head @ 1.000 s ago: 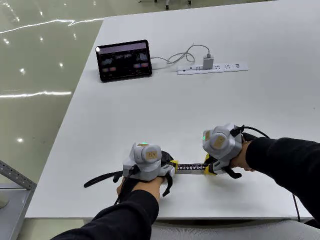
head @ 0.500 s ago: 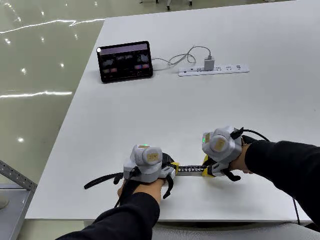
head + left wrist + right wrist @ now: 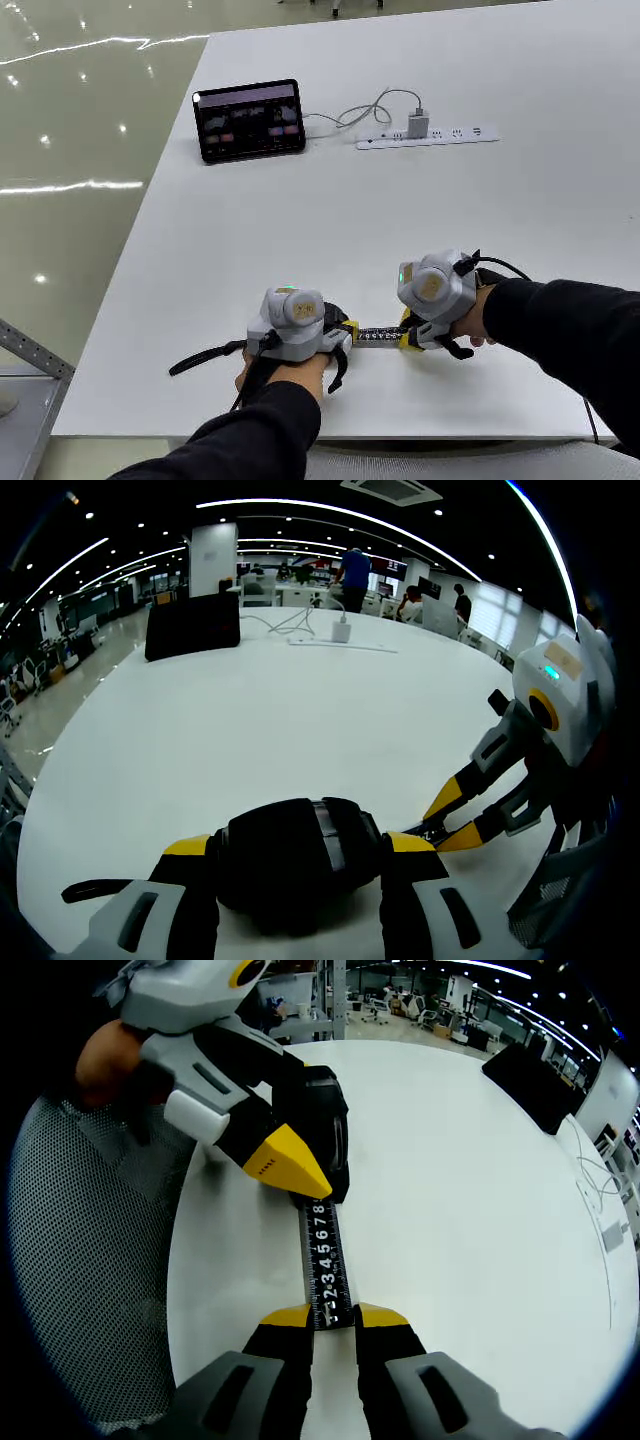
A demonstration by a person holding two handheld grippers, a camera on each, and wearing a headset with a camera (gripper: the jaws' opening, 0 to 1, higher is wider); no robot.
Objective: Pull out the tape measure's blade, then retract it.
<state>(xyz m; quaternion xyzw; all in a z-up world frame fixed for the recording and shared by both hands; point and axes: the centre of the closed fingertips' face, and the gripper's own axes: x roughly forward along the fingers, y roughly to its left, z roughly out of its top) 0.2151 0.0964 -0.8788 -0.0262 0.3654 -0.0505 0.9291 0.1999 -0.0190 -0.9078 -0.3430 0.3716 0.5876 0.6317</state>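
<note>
The tape measure sits low in the head view, near the desk's front edge. That desk is plain matte white, wide and bare around the tool. Up in the upper left of the frame a dark tablet stands with its screen lit. Just right of it lies a white power strip with a charger plugged in and a looping cable. Beyond the desk's left edge there is glossy pale floor throwing back ceiling lights. The left gripper view shows an open hall with long light strips overhead and people standing far behind the desk.

Now the tool itself: a rounded black case, sitting flat on the desk at the bottom centre of the left gripper view. A short length of blade is out. It is black with white numerals, and the right gripper view reads 1 up to 8, running straight up the middle of the frame to the case. A black strap trails off to the left on the desk.

The left gripper has its yellow-tipped fingers clamped on either side of the case. The right gripper has its fingers narrow, pinching the blade's free end right between the tips. The two grippers are near each other, joined by that short blade.
</note>
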